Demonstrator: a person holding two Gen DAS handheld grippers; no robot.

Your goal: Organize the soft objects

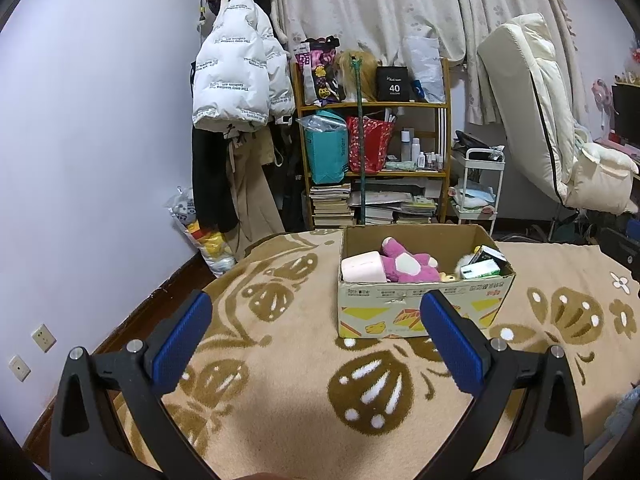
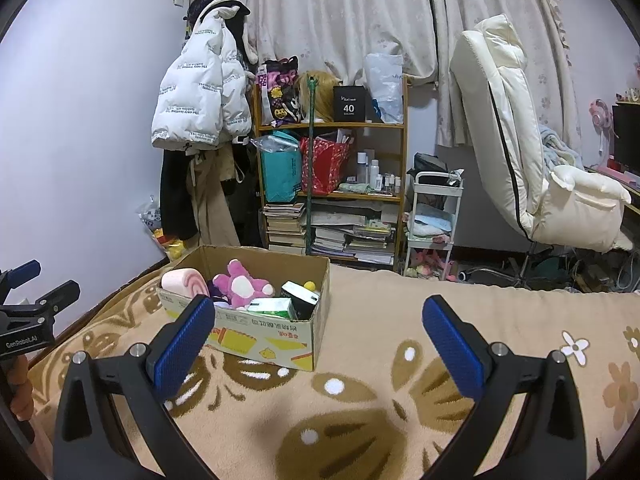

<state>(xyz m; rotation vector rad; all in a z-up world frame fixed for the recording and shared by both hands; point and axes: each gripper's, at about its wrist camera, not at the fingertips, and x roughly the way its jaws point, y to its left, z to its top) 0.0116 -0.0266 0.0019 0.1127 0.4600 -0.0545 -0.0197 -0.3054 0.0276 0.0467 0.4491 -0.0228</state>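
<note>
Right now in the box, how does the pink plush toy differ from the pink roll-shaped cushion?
The pink plush toy is magenta with white patches and splayed limbs; the pink roll-shaped cushion is pale pink, smooth and rounded, with a swirl on its end. The toy lies mid-box, the cushion at the left end. Both are soft and inside the cardboard box.

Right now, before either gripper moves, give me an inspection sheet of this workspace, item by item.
Surface: tan blanket with brown leaf pattern, bare near the grippers.
Job's things: cardboard box open on the blanket, holding a magenta plush toy and a pink roll-shaped cushion.
Clutter: green carton and black-and-white carton also in the box.
Grippers: left gripper open and holding nothing; right gripper open and holding nothing.
Cables: loose cords on the floor under the cream chair.
Surroundings: wooden shelf with books and bags, white puffer jacket, curtains.
</note>
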